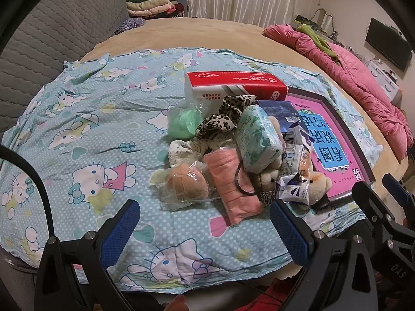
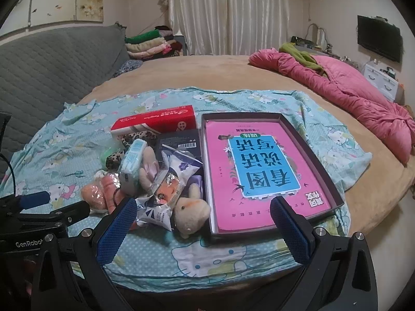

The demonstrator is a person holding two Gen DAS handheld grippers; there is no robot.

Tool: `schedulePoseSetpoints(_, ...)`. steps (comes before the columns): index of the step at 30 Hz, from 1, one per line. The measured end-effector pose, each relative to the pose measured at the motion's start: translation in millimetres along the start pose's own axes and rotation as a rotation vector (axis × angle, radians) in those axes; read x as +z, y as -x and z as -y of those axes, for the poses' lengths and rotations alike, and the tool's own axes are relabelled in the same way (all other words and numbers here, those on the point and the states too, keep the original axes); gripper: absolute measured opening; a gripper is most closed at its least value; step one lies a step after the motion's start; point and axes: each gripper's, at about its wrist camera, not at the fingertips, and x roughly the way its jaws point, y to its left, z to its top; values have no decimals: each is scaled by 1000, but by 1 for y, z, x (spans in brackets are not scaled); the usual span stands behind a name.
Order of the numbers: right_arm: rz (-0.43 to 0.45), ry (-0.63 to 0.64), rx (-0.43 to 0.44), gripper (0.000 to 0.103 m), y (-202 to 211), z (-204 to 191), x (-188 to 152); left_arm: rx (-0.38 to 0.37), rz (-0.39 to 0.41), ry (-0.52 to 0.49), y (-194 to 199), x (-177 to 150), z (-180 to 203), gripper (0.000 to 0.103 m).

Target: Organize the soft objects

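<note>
From my left wrist, my left gripper (image 1: 205,229) hangs over the near edge of the blue sheet (image 1: 85,129), its fingers wide apart and holding nothing. The pile of soft things lies just ahead of them, in the middle of the sheet. Nearest to me is a pink mask pack (image 1: 230,184) with a hair tie (image 1: 245,181) on it, and beside it a tan ball (image 1: 185,185) in clear wrap. Behind these lie a tissue pack (image 1: 256,140), a leopard scrunchie (image 1: 228,114) and a green ball (image 1: 182,125). A red box (image 1: 238,84) stands at the far side of the pile. A small bear (image 1: 317,185) leans against the tray (image 1: 363,153). My right gripper (image 1: 384,199) shows at the right edge.

From my right wrist, my right gripper (image 2: 205,225) is also wide and holds nothing. The tray (image 2: 321,165) with a pink book (image 2: 259,176) inside lies ahead on the right. The pile touches its left wall: a plush (image 2: 192,212) nearest, a snack bag (image 2: 158,207) beside it, the tissue pack (image 2: 132,165) behind. My left gripper (image 2: 39,207) shows at the left; I cannot tell its opening here.
</note>
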Motion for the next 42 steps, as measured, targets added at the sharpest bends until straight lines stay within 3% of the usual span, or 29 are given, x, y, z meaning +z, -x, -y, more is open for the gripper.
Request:
schedulePoseSetpoints(31, 4, -9, 23, 103, -1, -1, 0, 1, 0, 3, 0, 1, -2, 101)
schedulePoseSetpoints(42, -2, -11, 24, 103, -2, -2, 0, -17, -10, 50, -5, -1, -14, 101)
